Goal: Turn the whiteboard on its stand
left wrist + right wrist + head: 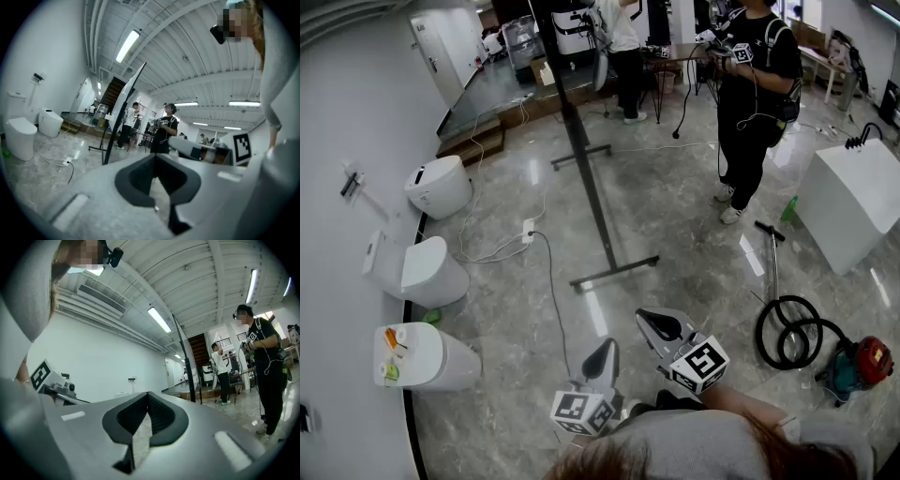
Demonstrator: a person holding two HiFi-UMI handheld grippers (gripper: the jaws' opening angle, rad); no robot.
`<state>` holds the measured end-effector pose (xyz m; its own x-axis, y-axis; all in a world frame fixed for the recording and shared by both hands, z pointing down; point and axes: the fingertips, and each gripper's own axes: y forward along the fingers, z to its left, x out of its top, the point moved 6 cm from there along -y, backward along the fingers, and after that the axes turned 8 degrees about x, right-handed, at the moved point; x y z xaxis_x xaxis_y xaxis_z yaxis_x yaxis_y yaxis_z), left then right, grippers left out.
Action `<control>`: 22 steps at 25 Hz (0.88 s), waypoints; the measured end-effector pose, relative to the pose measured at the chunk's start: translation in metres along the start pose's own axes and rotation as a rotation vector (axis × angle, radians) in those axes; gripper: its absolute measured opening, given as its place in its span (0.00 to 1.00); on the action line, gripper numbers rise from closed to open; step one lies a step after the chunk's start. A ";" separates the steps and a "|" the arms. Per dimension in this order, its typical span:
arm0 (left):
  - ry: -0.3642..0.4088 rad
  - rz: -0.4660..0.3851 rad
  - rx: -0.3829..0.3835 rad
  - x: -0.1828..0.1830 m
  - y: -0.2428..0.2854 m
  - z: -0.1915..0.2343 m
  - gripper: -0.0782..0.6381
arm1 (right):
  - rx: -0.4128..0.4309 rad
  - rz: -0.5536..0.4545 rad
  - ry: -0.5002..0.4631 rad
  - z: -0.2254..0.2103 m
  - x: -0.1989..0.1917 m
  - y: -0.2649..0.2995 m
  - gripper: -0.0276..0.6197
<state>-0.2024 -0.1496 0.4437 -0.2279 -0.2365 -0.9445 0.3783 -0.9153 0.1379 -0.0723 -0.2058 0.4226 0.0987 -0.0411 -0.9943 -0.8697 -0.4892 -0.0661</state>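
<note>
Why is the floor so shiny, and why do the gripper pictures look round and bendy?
Head view: the polished floor mirrors overhead light as white streaks. Left gripper view and right gripper view: wide lenses bend the ceiling, darken the corners, and show the left gripper and right gripper up close, slightly soft.

I log on the grey marble floor [675, 206]: black whiteboard stand [614, 272] at centre, three white toilets [422, 270] along the left wall, white power strip [528, 231] with cable [553, 300], red vacuum [862, 364] with coiled black hose [787, 330], white box [853, 202] at right.
</note>
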 end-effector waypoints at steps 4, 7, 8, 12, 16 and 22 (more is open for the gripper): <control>0.001 -0.003 0.000 0.001 0.002 -0.002 0.10 | -0.010 0.011 0.010 -0.002 0.001 -0.001 0.05; 0.001 -0.002 -0.001 -0.001 0.002 -0.003 0.10 | -0.010 0.017 0.013 -0.001 -0.002 -0.003 0.05; 0.002 -0.002 -0.001 -0.001 0.002 -0.003 0.10 | -0.009 0.018 0.012 -0.001 -0.002 -0.003 0.05; 0.005 -0.002 0.002 0.001 0.003 -0.003 0.10 | -0.009 0.027 0.012 0.000 -0.002 -0.002 0.05; 0.009 -0.002 0.009 0.000 0.003 -0.002 0.10 | -0.005 0.033 -0.008 0.000 -0.002 0.000 0.05; 0.017 -0.012 0.016 0.004 0.008 -0.006 0.10 | 0.028 0.072 -0.104 0.003 0.006 0.004 0.05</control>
<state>-0.1948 -0.1561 0.4392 -0.2169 -0.2200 -0.9511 0.3616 -0.9231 0.1310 -0.0768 -0.2053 0.4161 -0.0141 0.0156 -0.9998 -0.8860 -0.4636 0.0052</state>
